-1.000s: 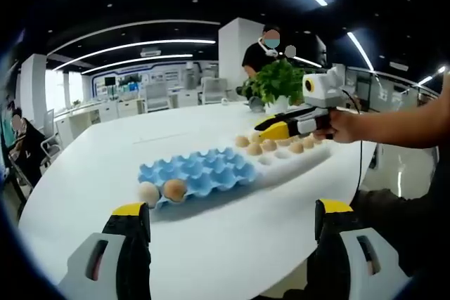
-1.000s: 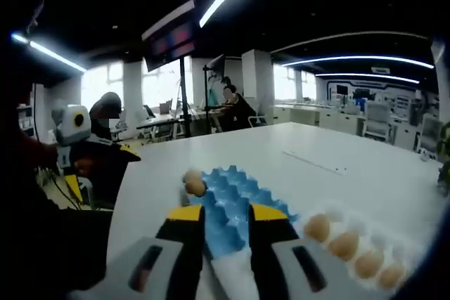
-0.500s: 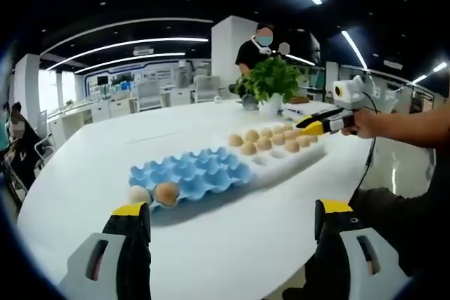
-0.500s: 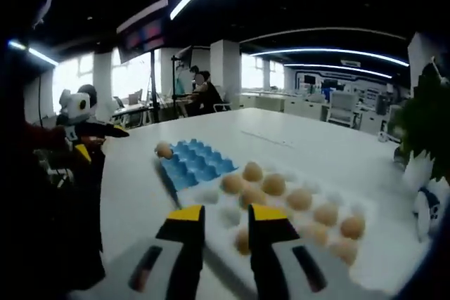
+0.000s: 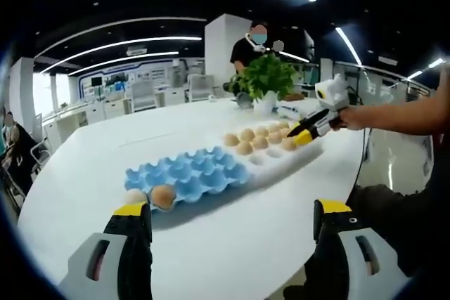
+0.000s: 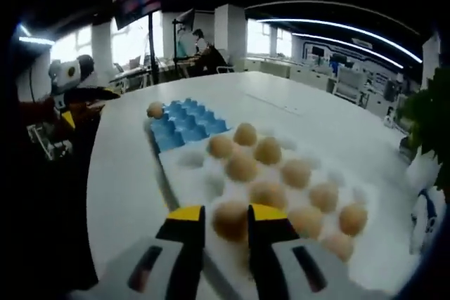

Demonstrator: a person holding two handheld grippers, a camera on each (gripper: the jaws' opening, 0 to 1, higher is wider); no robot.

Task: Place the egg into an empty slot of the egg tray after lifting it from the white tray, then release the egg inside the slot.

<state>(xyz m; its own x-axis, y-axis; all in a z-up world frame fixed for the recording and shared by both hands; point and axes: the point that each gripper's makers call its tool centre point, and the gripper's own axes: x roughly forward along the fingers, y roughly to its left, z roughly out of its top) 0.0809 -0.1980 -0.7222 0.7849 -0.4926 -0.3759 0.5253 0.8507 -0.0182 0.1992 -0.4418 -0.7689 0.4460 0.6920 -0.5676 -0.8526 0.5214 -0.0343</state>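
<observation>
The blue egg tray (image 5: 190, 175) lies mid-table, with a brown egg (image 5: 163, 196) and a paler egg (image 5: 135, 196) at its near left end. Beyond it the white tray (image 5: 278, 159) carries several brown eggs. My left gripper (image 5: 231, 209) hovers wide open at the table's near edge, holding nothing. A hand brings my right gripper (image 5: 304, 137) down over the white tray's far end. In the right gripper view my right gripper (image 6: 225, 214) has its jaws narrowly apart, and an egg (image 6: 230, 220) on the white tray (image 6: 184, 173) sits just past the tips. The blue tray (image 6: 179, 124) lies behind.
A potted plant (image 5: 266, 79) stands past the white tray, and a person (image 5: 254, 47) stands behind it. My left gripper (image 6: 91, 95) appears at the far left of the right gripper view. The white table (image 5: 232, 244) ends close to my left jaws.
My right gripper has moved from above the blue tray over to the white tray and dropped close to its eggs. Its jaw gap looks unchanged. The left gripper stays open.
</observation>
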